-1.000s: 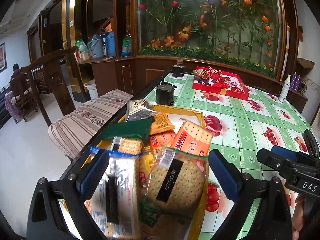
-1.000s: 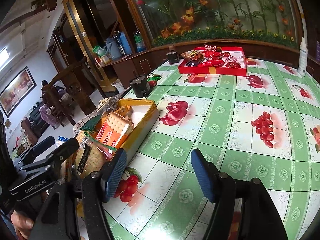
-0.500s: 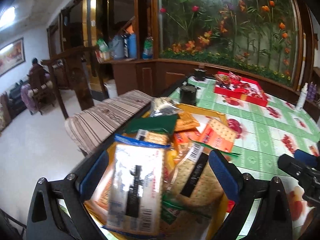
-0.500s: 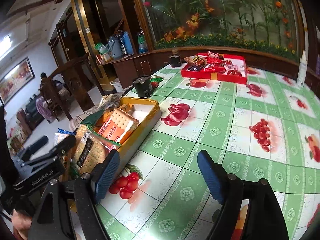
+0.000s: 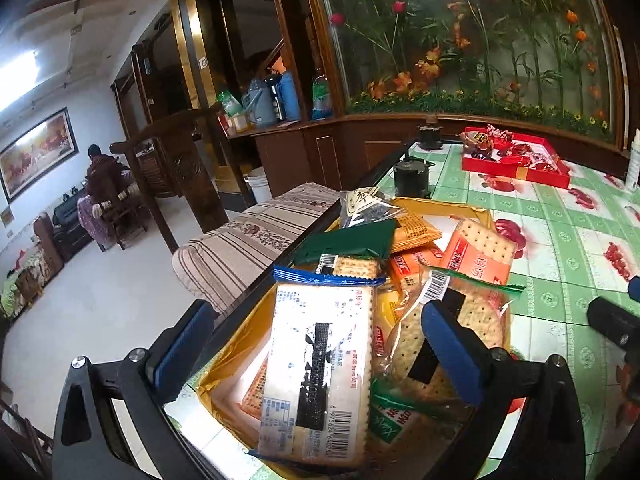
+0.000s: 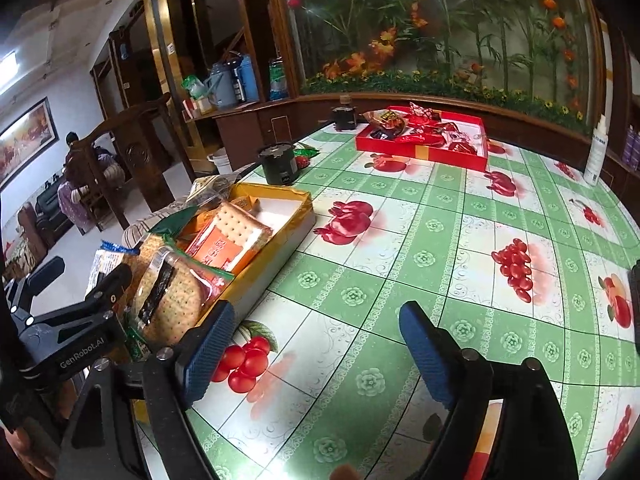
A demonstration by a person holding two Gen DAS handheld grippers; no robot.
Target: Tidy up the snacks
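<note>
Several packets of crackers fill my yellow box (image 5: 478, 212), which sits at the near left edge of the table (image 6: 440, 248). On top, nearest me, lies a white cracker packet (image 5: 320, 368) with a blue seam, tilted up against the pile. Just beside it is a clear bag of round crackers (image 5: 472, 320), and behind them an orange cracker packet (image 5: 480, 252), a green pouch (image 5: 348, 240) and a clear bag of dark snack (image 5: 368, 208).

My left gripper (image 5: 316, 354) hangs over the near end of the box with its jaws spread as wide as they go; the white packet shows between the blue pads (image 5: 180, 352), but they stand apart from it. My right gripper (image 6: 316, 348) is over bare tablecloth to the right of the box, its jaws have just been opening, and nothing lies between them.

Further along the table a small black pot (image 6: 278, 164) stands just past the box, and a red tray (image 6: 420, 148) of wrapped sweets sits well apart at the far end.
</note>
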